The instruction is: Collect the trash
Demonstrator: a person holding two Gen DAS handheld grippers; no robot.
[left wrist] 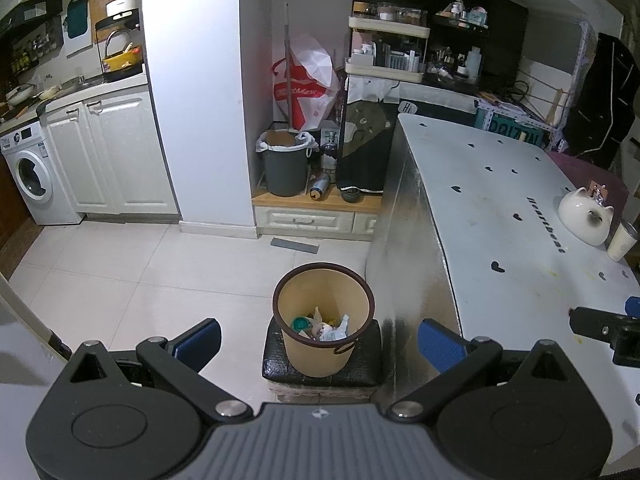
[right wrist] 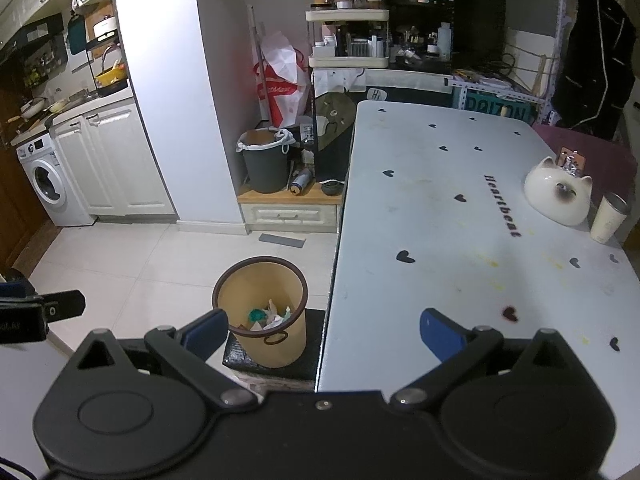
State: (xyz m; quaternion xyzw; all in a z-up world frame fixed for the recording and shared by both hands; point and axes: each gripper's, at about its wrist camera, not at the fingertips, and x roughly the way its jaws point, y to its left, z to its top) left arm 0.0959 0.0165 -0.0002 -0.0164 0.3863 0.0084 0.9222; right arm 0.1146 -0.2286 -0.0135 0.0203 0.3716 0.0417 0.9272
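From the left wrist camera we see our left claw (left wrist: 319, 336) spread wide with nothing between its blue pads (left wrist: 440, 344). Straight ahead of it stands the tan bin (left wrist: 324, 320), our landmark, upright on a dark block (left wrist: 360, 364) on the tiled floor. Inside the bin lies the trash (left wrist: 326, 326): crumpled white wrappers and a green lid, low against the bottom. Just to the right of the bin rises the white surface (left wrist: 500, 208) printed with small black hearts; far along it from the bin sit a white cat-shaped pot (left wrist: 582, 214) and a pale cup (left wrist: 622, 240), close together. Beyond the bin, on a low wooden ledge, stands a grey bucket (left wrist: 285, 168). The other claw's tip (left wrist: 600, 326) shows at the right edge, over the surface.

From the right wrist camera we see our right claw (right wrist: 323, 334) also spread and empty, hanging over the near corner of the surface (right wrist: 440, 220). The bin (right wrist: 262, 308) lies to its left, below the surface edge, with the trash (right wrist: 270, 316) inside.
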